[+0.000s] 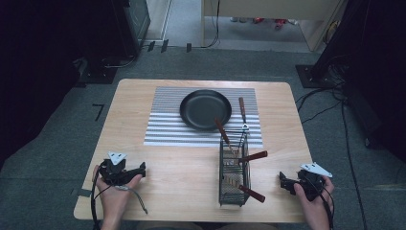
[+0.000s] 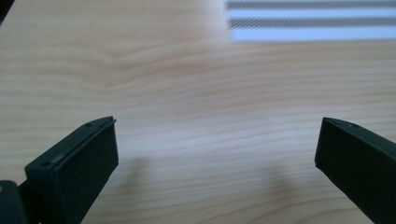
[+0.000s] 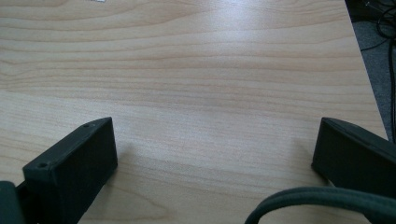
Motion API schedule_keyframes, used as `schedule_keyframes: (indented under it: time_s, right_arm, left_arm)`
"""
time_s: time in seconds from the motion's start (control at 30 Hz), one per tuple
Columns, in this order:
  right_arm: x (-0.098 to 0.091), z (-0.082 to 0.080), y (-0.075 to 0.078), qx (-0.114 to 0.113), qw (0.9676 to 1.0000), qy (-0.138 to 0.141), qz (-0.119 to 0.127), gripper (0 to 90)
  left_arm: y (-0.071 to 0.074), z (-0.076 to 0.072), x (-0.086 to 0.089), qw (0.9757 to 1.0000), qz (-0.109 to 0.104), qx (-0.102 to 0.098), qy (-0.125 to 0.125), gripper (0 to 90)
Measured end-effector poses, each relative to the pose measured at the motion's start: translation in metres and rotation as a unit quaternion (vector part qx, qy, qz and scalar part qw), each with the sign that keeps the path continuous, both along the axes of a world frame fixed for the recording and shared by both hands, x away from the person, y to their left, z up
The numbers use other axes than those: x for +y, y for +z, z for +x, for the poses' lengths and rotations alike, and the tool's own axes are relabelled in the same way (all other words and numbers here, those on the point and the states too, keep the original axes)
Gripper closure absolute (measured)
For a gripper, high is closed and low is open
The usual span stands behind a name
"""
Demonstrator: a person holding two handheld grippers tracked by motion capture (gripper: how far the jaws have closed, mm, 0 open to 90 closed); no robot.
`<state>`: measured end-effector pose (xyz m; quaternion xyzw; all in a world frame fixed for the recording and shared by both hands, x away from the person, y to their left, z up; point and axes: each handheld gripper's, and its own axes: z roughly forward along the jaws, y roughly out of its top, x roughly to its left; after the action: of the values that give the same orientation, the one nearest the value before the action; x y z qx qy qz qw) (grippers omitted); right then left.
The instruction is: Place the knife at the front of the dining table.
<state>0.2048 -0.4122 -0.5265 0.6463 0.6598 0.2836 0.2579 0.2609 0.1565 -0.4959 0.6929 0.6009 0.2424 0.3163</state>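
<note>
My wooden bench (image 1: 191, 191) stands on grey carpet (image 1: 62, 124). Black cables (image 1: 330, 103) trail over the floor to my right, dark stands (image 1: 124, 28) rise at both sides, and pale furniture (image 1: 268, 9) sits beyond.

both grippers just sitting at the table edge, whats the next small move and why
Probably bring the right gripper left toward the wire basket and the wooden-handled utensil sticking out of its near end. Its jaws stand wide open over bare table, and that handle is the nearest thing to grasp.
</note>
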Motion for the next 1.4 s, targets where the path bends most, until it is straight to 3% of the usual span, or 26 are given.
schedule_keyframes:
  time_s: [0.1,0.2,0.43,0.57,0.73,0.93,1.03,1.07,1.1,1.13,1.17,1.23,1.27,1.4]
  right_arm:
    - [0.000,0.000,0.000,0.000,1.0000,0.000,0.000,0.0]
    - [0.000,0.000,0.000,0.000,1.0000,0.000,0.000,0.0]
    - [0.000,0.000,0.000,0.000,1.0000,0.000,0.000,0.0]
    - [0.000,0.000,0.000,0.000,1.0000,-0.001,0.000,0.0]
    - [0.000,0.000,0.000,0.000,1.0000,0.000,0.000,0.0]
    - [0.000,0.000,0.000,0.001,1.0000,-0.001,0.001,0.0]
    - [0.000,0.000,0.000,0.001,1.0000,-0.001,0.000,0.0]
    - [0.000,0.000,0.000,0.000,1.0000,0.000,0.000,0.0]
    - [0.000,0.000,0.000,0.000,1.0000,-0.001,0.001,0.0]
    - [0.000,0.000,0.000,0.000,1.0000,0.000,0.000,0.0]
    - [0.000,0.000,0.000,0.000,1.0000,0.000,0.000,0.0]
    - [0.000,0.000,0.000,0.001,1.0000,-0.001,0.001,0.0]
    - [0.000,0.000,0.000,0.001,1.0000,-0.001,0.001,0.0]
    - [0.000,0.000,0.000,0.001,1.0000,-0.001,0.001,0.0]
  left_arm:
    - [0.011,0.001,-0.013,0.9997,-0.011,-0.012,-0.018,0.0]
    - [0.028,0.004,-0.037,0.9981,-0.028,-0.029,-0.046,0.0]
    - [0.050,0.010,-0.079,0.9922,-0.059,-0.050,-0.097,0.0]
    - [0.057,0.014,-0.099,0.9885,-0.070,-0.056,-0.121,0.0]
    - [0.062,0.020,-0.118,0.9858,-0.079,-0.057,-0.137,0.0]
    - [0.071,0.026,-0.138,0.9812,-0.092,-0.061,-0.158,4.9]
    - [0.075,0.028,-0.150,0.9766,-0.103,-0.068,-0.176,9.9]
    - [0.075,0.028,-0.150,0.9766,-0.103,-0.068,-0.176,15.6]
    - [0.078,0.030,-0.158,0.9728,-0.110,-0.074,-0.190,17.3]
    - [0.078,0.030,-0.161,0.9711,-0.113,-0.077,-0.196,22.2]
    - [0.078,0.030,-0.161,0.9711,-0.113,-0.077,-0.196,27.7]
    - [0.081,0.032,-0.172,0.9633,-0.129,-0.082,-0.221,35.8]
    - [0.082,0.034,-0.177,0.9611,-0.139,-0.082,-0.224,37.7]
    - [0.084,0.043,-0.188,0.9569,-0.161,-0.081,-0.228,41.5]
